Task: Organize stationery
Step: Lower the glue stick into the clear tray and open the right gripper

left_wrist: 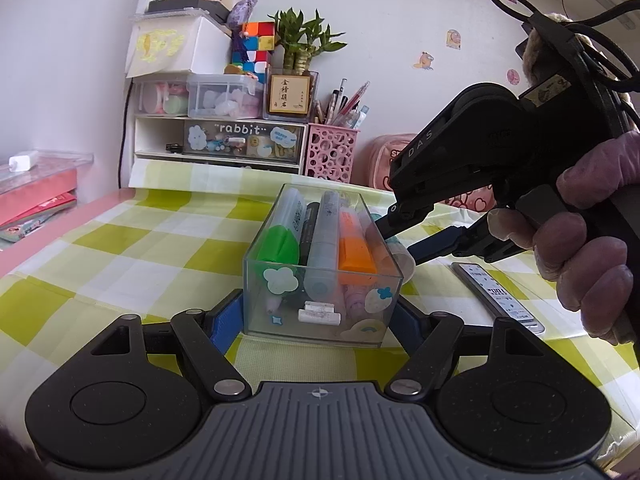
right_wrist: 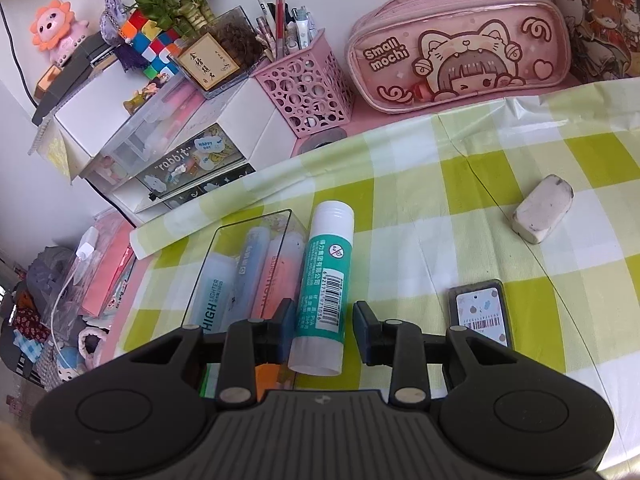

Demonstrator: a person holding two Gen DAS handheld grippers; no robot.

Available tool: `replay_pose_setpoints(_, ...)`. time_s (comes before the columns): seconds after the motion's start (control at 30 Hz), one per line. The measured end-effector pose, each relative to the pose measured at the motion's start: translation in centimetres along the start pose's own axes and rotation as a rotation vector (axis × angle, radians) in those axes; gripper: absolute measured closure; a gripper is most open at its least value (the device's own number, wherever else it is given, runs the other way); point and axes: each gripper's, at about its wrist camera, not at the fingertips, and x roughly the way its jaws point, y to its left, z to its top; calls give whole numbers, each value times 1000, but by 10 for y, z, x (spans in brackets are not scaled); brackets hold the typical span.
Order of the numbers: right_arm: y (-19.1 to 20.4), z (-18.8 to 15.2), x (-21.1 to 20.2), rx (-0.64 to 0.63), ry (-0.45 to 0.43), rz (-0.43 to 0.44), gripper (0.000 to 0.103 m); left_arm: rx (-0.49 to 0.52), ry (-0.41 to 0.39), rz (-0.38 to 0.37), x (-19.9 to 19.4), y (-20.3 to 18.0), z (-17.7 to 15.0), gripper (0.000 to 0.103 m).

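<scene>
A clear plastic box (left_wrist: 320, 312) holds several highlighters, among them a green one (left_wrist: 280, 246) and an orange one (left_wrist: 356, 254). My left gripper (left_wrist: 318, 320) has its fingers against both sides of the box. A green and white glue stick (right_wrist: 322, 280) lies on the checked cloth beside the box (right_wrist: 244, 240). My right gripper (right_wrist: 324, 330) is open, its fingers apart on either side of the glue stick. It also shows in the left wrist view (left_wrist: 404, 240) at the box's right side.
A used eraser (right_wrist: 544, 214) and a small barcoded card case (right_wrist: 480, 312) lie on the cloth to the right. At the back stand a pink pen holder (right_wrist: 308, 88), a pink pencil case (right_wrist: 456, 48) and a white drawer unit (left_wrist: 224, 142).
</scene>
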Motion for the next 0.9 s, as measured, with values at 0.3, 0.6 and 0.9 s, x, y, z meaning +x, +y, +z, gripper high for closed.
replay_pose_setpoints(0.3,3,-5,-12,-65,62,-56,75,-1,0,0,0,0,0,29)
replay_pose_setpoints(0.6,12,9,-1,-94,68,-83,74,0,-1,-1,0,0,0,29)
replay_pose_setpoints(0.9,-3,11,-10,10,18,-52,76,-1,0,1,0,0,0,29)
